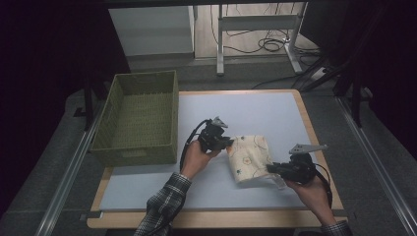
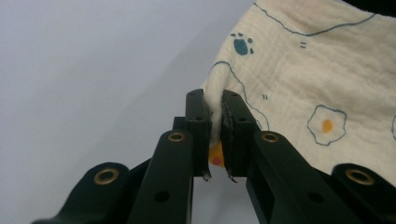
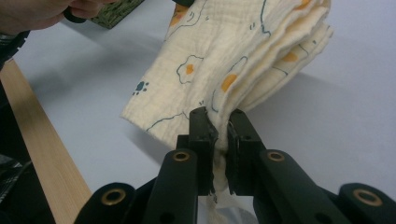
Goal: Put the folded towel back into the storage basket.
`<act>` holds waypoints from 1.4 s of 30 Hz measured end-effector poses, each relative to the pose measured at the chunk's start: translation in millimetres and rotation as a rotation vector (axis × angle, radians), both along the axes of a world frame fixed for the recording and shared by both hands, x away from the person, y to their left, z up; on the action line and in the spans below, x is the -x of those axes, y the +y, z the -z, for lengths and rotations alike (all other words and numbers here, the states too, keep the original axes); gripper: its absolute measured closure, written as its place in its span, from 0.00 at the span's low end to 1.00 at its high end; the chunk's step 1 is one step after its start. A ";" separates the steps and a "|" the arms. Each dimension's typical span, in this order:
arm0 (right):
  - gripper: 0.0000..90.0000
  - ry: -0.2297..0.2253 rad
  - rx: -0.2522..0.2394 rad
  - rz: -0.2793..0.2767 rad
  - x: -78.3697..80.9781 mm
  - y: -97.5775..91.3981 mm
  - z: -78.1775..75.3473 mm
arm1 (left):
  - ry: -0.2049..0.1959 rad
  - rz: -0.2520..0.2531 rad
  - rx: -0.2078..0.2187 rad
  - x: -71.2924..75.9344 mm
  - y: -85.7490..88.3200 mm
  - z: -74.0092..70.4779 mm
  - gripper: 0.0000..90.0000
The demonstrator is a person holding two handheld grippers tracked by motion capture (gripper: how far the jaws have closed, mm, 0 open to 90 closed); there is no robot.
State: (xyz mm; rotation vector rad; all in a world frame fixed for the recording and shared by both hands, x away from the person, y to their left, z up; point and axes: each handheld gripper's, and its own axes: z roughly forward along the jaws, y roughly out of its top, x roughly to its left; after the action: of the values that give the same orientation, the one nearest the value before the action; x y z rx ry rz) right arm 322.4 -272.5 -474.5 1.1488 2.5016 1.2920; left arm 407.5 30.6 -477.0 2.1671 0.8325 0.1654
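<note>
High view: both tools (left (image 1: 227, 142), right (image 1: 270, 169)) clamp the folded cloth (image 1: 251, 157).

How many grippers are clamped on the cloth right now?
2: the left gripper pinches the cloth at its upper-left edge, the right gripper at its lower-right corner.

High view dim, surroundings near black, only the desk (image 1: 255, 110) mat lit from above. Both gripper views brighter, soft grain; cloth (image 3: 233, 60) casts soft shadows, black tongs nearest the lens slightly blurred.
</note>
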 end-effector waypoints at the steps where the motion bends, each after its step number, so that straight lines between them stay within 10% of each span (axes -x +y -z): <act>1: 0.91 -0.002 0.002 -0.004 -0.9 1.7 -1.3 | 0.001 -0.001 -0.004 -0.2 1.6 -1.6 0.92; 26: 0.91 -0.011 -0.055 -0.066 -21.2 39.6 -23.1 | 0.032 -0.029 -0.185 -8.3 42.2 -54.5 0.90; 42: 0.91 -0.002 -0.079 -0.111 -40.9 74.8 -37.5 | -0.003 -0.092 -0.215 -10.2 79.5 -71.2 0.95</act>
State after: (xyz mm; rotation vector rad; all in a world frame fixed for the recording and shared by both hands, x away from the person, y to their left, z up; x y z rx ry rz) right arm 363.3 -197.7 -437.0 1.0363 2.5672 1.4305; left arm 417.7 110.1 -405.8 2.3271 0.9507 0.3175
